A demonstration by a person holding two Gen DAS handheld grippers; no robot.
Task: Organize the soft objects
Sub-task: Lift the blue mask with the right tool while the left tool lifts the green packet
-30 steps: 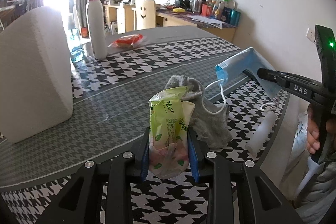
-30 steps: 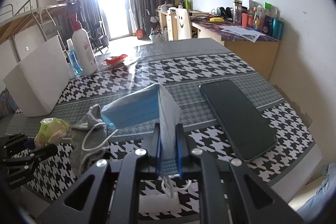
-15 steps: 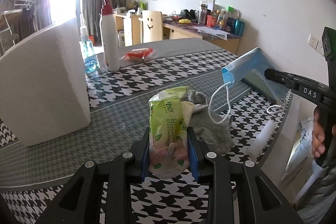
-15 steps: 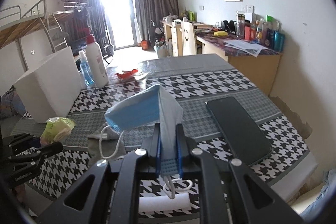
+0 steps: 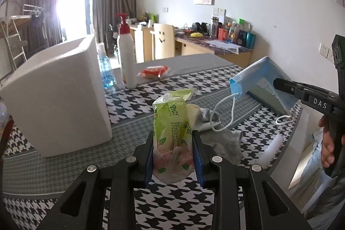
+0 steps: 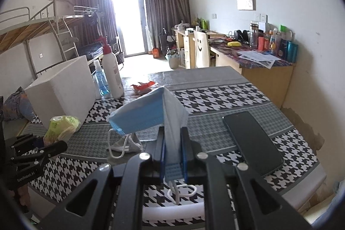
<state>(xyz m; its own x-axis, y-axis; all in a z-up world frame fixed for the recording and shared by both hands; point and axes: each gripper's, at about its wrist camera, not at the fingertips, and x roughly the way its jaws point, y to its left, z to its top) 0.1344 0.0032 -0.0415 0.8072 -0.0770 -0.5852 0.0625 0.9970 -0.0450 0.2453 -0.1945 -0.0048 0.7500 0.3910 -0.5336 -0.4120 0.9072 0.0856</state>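
Left wrist view — left hand-held gripper (image 5: 174, 157) clamped on crinkly green tissue pack (image 5: 172, 135); right hand-held gripper (image 6: 173, 154) clamped on pleated blue mask (image 6: 148, 115).

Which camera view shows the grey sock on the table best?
The left wrist view: the grey sock lies spread on the table behind the tissue pack, mostly unobstructed. In the right wrist view only a small grey part shows, below the blue face mask.

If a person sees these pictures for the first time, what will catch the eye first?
First, the green tissue pack pinched in the left tool low in front, and the blue face mask clamped in the right tool, its ear loop dangling. Then the big white foam box at the left of the houndstooth table.
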